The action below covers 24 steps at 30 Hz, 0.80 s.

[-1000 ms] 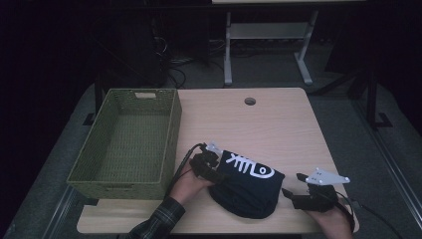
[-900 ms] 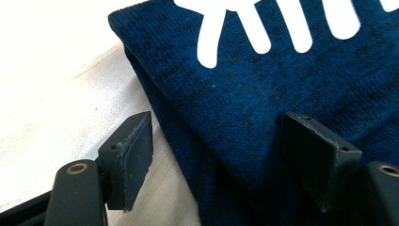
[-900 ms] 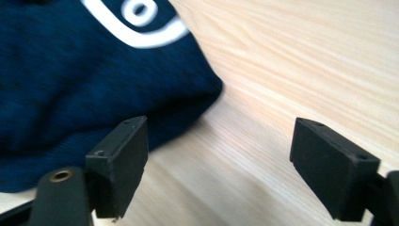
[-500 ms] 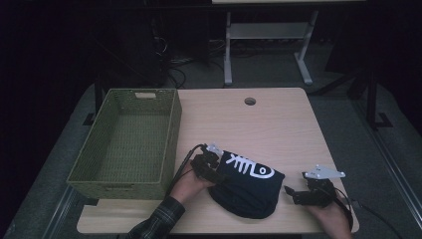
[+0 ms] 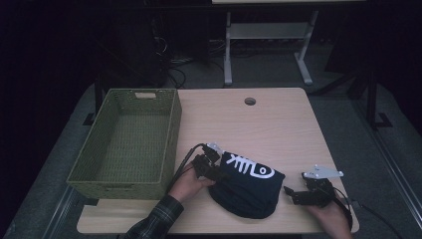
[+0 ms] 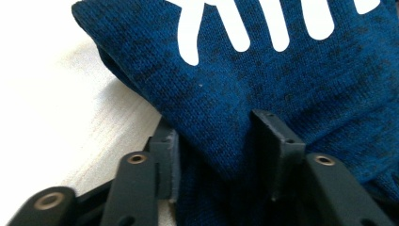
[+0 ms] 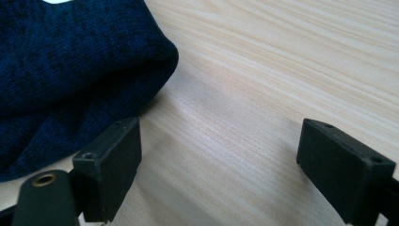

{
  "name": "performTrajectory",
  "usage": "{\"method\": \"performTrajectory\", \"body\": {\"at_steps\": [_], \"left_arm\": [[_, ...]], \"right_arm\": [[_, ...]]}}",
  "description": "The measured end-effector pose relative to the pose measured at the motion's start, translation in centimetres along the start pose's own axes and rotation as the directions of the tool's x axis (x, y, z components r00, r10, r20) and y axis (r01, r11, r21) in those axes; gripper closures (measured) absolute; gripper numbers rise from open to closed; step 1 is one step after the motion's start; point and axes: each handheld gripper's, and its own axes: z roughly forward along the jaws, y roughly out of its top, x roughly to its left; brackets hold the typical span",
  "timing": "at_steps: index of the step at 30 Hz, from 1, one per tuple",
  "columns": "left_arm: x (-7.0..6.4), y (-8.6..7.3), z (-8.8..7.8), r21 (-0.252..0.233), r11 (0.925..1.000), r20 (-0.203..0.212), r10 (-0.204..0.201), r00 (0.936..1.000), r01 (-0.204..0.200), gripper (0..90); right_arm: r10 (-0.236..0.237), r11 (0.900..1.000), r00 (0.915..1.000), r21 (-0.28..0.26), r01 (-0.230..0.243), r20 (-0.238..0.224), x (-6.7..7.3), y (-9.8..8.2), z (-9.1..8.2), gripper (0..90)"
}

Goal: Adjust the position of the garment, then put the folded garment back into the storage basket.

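High view: compared with a second ago, the right claw [image 5: 293, 195] has dropped lower and sits nearer the table [image 5: 278, 129], a little apart from the right edge of the folded navy garment [image 5: 249, 186]. The left claw [image 5: 213, 172] has not shifted; it is at the garment's left corner.

Left gripper view: jaws narrow, with a fold of the navy knit [image 6: 263, 94] pinched between them. Right gripper view: jaws wide, nothing between them but bare wood; the garment's rounded edge [image 7: 70, 70] lies just beside one jaw.

Judgement: the right side is lining up for a grip on the free edge, so that the bundle can be lifted two-handed, probably toward the green woven basket [image 5: 171, 129], which stands empty at the table's left.

Surface: pale wood grain, with a round cable hole [image 5: 250, 101] near the far edge. Room: dark, with a white frame stand [image 5: 266, 45] and cables on the floor behind.
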Motion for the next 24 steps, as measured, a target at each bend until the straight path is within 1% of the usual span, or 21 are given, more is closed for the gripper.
{"method": "performTrajectory", "body": {"at_steps": [6,10,12,16,17,18,19,24], "left_arm": [[-0.1,0.1,0.0,0.005,1.0,0.003,0.002,1.0,-0.002,65.8],[-0.2,0.3,-0.1,0.011,0.9998,-0.001,0.018,0.9998,-0.018,69.9],[-0.2,0.4,-0.2,0.015,0.9996,-0.001,0.022,0.9998,-0.022,70.6],[-0.5,0.7,-0.7,0.008,0.9995,-0.001,0.03,0.9995,-0.03,70.8],[-0.5,0.7,-0.8,0.001,0.9997,0.004,0.023,0.9997,-0.023,70.9],[-0.6,0.8,-1.0,0.0,0.9998,0.006,0.021,0.9998,-0.021,70.9],[-0.7,0.9,-1.3,0.002,0.9996,0.004,0.029,0.9996,-0.029,71.0],[-1.1,1.6,-2.6,-0.012,0.9998,0.024,0.015,0.9996,-0.015,71.0]], "right_arm": [[-0.001,1.0,1.0,0.001,0.001,-0.001,0.0,0.0,0.0,13.8],[0.001,1.0,1.0,0.001,-0.001,-0.001,0.0,0.0,0.0,13.7],[0.001,1.0,1.0,0.001,-0.001,-0.001,0.0,0.0,0.0,13.7],[0.002,1.0,1.0,0.0,-0.002,-0.001,0.0,0.0,0.0,13.7],[0.001,1.0,1.0,0.001,-0.001,-0.001,0.0,0.0,0.0,13.7],[0.001,1.0,1.0,0.001,-0.001,-0.001,0.0,0.0,0.0,13.7],[0.002,1.0,1.0,0.001,-0.002,-0.001,0.0,0.0,0.0,13.6],[0.0,1.0,1.0,0.002,0.0,-0.002,0.0,0.0,0.0,13.2]]}}
